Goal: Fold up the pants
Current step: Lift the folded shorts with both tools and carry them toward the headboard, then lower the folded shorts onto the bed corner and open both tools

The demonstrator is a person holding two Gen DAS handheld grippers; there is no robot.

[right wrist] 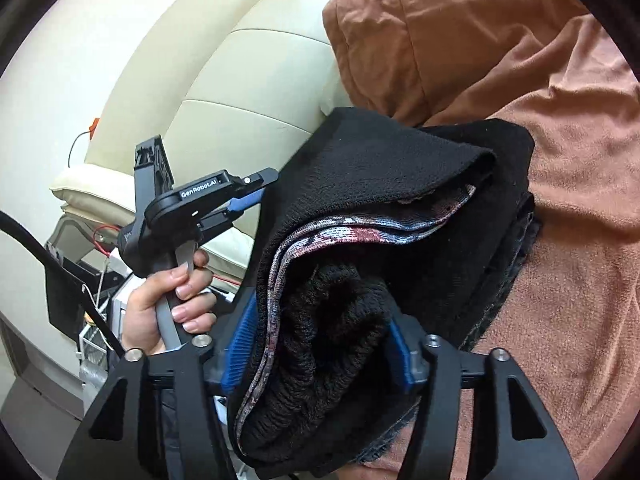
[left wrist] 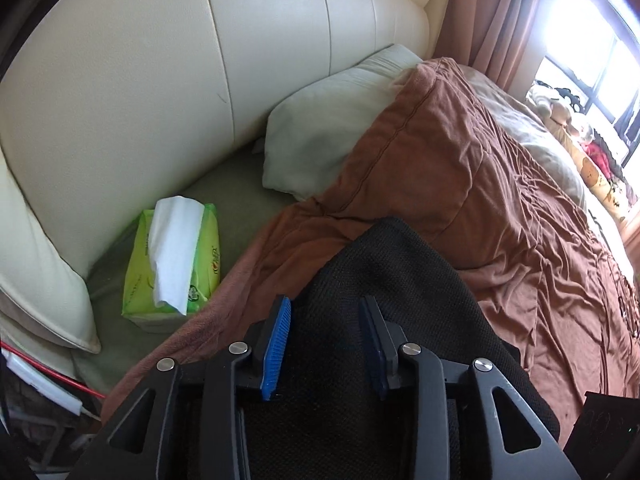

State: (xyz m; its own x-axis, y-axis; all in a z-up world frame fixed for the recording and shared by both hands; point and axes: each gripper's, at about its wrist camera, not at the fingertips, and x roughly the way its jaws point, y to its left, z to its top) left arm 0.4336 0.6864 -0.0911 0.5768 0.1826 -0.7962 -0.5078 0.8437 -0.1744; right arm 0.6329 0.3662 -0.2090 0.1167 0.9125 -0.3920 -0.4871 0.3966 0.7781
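Left black two-finger gripper (left wrist: 325,312) angled down, blue-padded jaws parted; right black gripper (right wrist: 320,344) seemingly loose around cloth.

black knit pants (right wrist: 360,240), folded thick, on brown blanket (right wrist: 580,280)

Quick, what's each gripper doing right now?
Left gripper: open, over the black pants, gripping nothing.
Right gripper: folded pants between its fingers; grip cannot be told.

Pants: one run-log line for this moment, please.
pants: folded black bundle on brown blanket | left claw: open above pants | right claw: bundle between pads, grip unclear
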